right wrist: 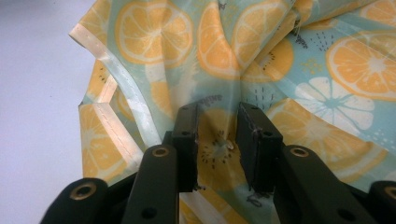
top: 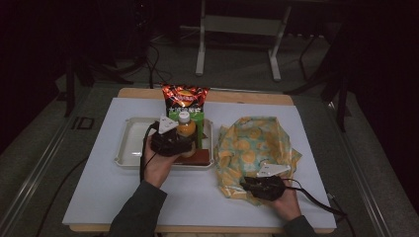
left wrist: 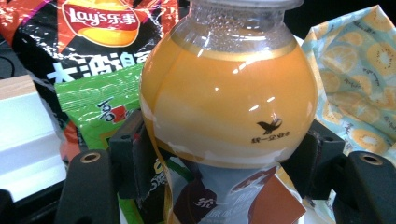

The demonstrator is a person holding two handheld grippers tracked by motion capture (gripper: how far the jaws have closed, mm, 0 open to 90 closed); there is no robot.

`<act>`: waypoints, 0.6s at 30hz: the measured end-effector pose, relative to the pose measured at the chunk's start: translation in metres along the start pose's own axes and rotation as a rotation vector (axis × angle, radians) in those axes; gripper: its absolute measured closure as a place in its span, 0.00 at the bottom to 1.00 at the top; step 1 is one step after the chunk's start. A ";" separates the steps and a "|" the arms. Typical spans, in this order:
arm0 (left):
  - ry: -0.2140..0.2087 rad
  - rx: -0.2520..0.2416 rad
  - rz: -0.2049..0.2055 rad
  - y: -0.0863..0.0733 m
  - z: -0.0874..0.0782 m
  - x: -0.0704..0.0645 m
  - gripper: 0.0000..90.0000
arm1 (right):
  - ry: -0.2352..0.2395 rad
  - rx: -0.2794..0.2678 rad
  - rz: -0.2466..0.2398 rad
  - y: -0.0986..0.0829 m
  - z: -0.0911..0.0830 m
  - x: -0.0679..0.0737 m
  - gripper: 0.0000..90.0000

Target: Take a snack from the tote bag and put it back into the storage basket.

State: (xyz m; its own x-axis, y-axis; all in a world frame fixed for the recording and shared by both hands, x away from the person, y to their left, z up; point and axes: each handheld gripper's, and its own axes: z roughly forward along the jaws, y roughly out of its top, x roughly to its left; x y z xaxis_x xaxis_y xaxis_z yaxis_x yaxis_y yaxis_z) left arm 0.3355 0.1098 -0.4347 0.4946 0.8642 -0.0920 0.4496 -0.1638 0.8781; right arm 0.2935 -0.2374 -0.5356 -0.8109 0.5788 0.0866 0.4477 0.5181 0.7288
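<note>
A round-bodied bottle of orange juice (top: 186,129) (left wrist: 229,93) with a white cap stands upright in the white tray (top: 129,148). My left gripper (top: 184,144) (left wrist: 224,156) is shut on it, one jaw pressed against each side of its waist. To the right lies a crumpled bag (top: 252,143) (right wrist: 289,60) printed with orange slices on pale blue. My right gripper (top: 248,184) (right wrist: 217,135) sits at the bag's near edge. A raised fold of the fabric is pinched between its jaws.
A red-and-black chips bag (top: 185,96) (left wrist: 102,23) and a green packet (top: 198,117) (left wrist: 93,95) stand behind the bottle in the tray. A brown flat item (top: 198,157) lies at its front right. A white mat (top: 108,187) covers the table. A metal stand (top: 237,29) stands beyond.
</note>
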 end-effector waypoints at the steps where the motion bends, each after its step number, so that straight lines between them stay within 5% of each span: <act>1: 0.001 0.000 0.000 0.000 0.000 0.001 0.37 | 0.000 0.000 0.000 0.000 0.000 0.000 0.77; 18: 0.019 -0.004 -0.019 -0.004 -0.010 0.011 0.37 | -0.001 0.001 -0.001 0.000 0.000 0.000 0.77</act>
State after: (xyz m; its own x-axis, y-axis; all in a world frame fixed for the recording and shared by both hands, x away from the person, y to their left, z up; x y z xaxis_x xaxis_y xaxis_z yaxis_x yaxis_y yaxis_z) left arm 0.3313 0.1251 -0.4347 0.4721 0.8759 -0.0996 0.4558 -0.1458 0.8781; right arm 0.2935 -0.2374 -0.5355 -0.8111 0.5787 0.0852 0.4471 0.5193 0.7283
